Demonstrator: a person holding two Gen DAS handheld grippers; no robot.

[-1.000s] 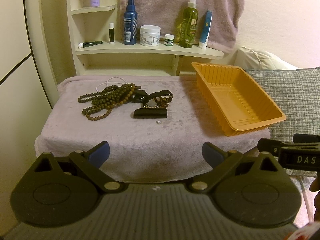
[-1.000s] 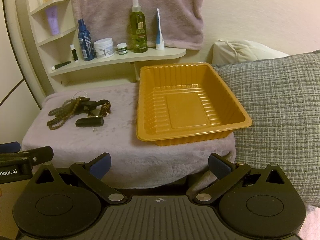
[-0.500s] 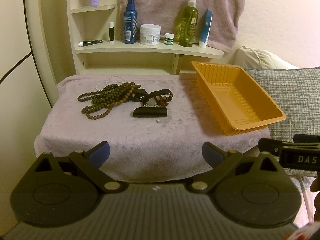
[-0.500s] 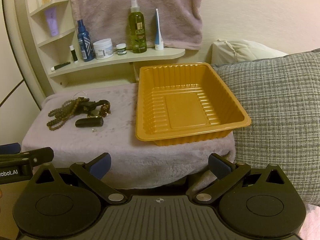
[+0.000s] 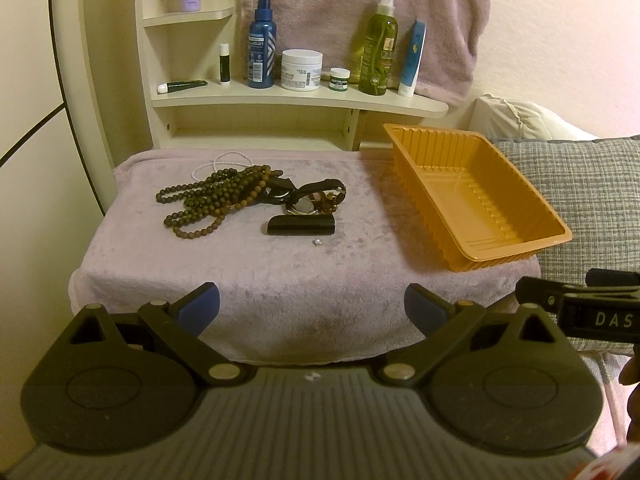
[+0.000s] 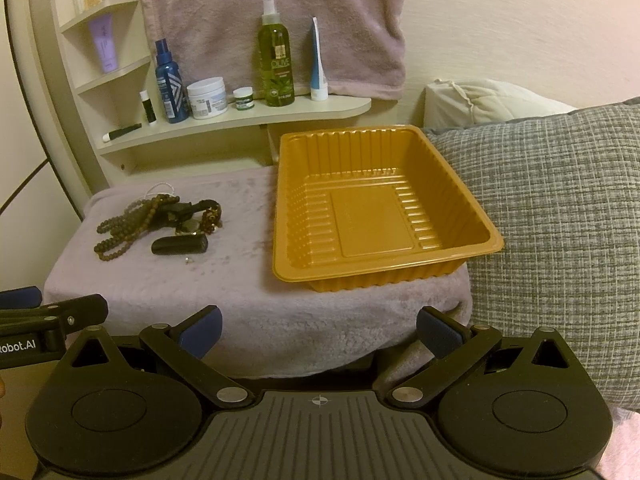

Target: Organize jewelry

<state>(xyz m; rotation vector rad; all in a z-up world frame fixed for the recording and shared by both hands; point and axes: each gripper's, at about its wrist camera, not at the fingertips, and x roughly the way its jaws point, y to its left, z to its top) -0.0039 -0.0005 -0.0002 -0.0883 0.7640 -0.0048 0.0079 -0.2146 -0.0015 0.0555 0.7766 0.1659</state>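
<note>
- I count one orange tray [image 6: 460, 236], nothing in it — and one heap of jewelry [image 5: 256, 200] to its left, well apart from it.
- In the heap: a tangle of brown bead strands [image 5: 212, 204], one thin white bead strand [image 5: 224, 160] behind it, one black-strapped watch [image 5: 308, 200] and one black oblong case [image 5: 301, 225] on the side nearest the tray.
- One tiny silver piece [image 5: 317, 242] lies alone just in front of the case.
- Tray and heap rest on a mauve plush cover [image 6: 224, 280]; behind the tray a cream shelf [image 6: 248, 120] carries two spray bottles, two jars and some tubes, with a mauve towel [image 6: 280, 20] hanging above.
- A grey checked cushion [image 6: 560, 220] presses against the tray's right side.
- My left tongs [image 5: 312, 304] are spread wide, grasping nothing, short of the cover's front edge.
- My right tongs [image 6: 319, 326] are likewise spread and bare, pointed toward the tray.
</note>
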